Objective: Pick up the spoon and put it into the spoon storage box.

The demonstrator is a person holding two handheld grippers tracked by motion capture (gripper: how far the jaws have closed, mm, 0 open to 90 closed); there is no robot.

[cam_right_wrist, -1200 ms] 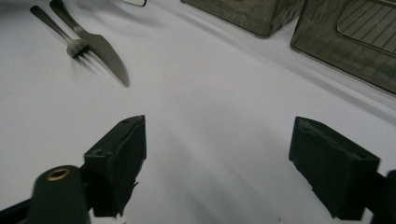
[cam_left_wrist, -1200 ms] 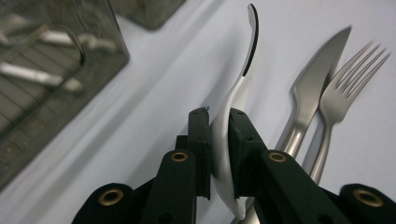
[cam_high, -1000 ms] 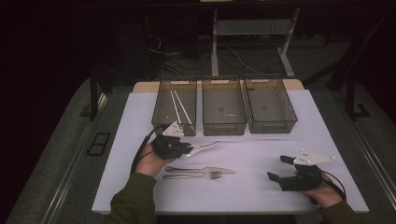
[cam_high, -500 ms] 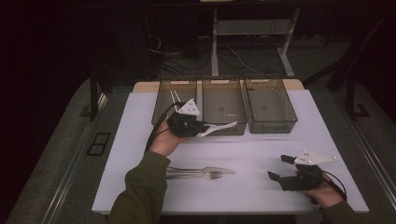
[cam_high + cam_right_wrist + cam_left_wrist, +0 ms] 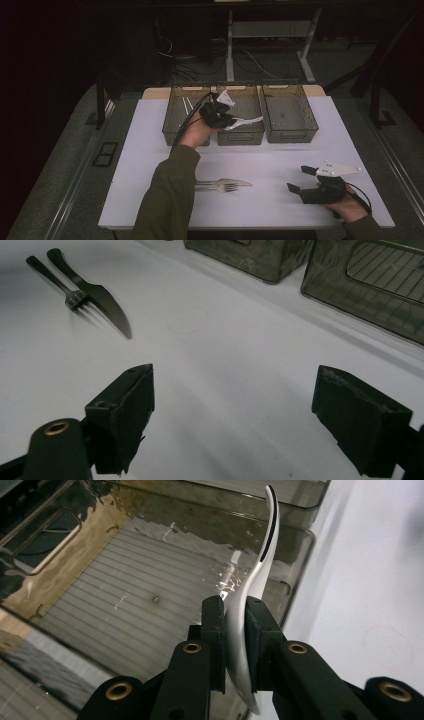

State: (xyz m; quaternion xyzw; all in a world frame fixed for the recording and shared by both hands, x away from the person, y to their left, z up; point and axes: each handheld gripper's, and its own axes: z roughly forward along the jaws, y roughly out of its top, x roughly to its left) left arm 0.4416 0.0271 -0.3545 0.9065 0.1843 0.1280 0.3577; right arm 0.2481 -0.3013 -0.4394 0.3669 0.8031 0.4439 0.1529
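Observation:
My left gripper (image 5: pixel 227 121) is shut on a silver spoon (image 5: pixel 246 121) and hangs over the near part of the middle bin (image 5: pixel 241 137). In the left gripper view the spoon (image 5: pixel 257 575) stands on edge between the pads of the gripper (image 5: pixel 235 610), its handle reaching out over the bin's ribbed floor (image 5: pixel 125 610). My right gripper (image 5: pixel 300 179) rests on the white table at the near right, jaws wide open with nothing between them (image 5: pixel 250 405). A fork (image 5: pixel 220 188) and a knife (image 5: pixel 236 182) lie side by side near the table's front middle.
Three dark see-through bins stand in a row at the back: the left bin (image 5: pixel 172 120) holds thin pale sticks (image 5: pixel 187 105), and the right bin (image 5: pixel 292 132) stands beside the middle one. The fork (image 5: pixel 70 295) and knife (image 5: pixel 107 305) lie to the left of my right gripper.
My left gripper has carried the spoon up and away from the spot beside the fork to over the middle bin. The right gripper has stayed put.

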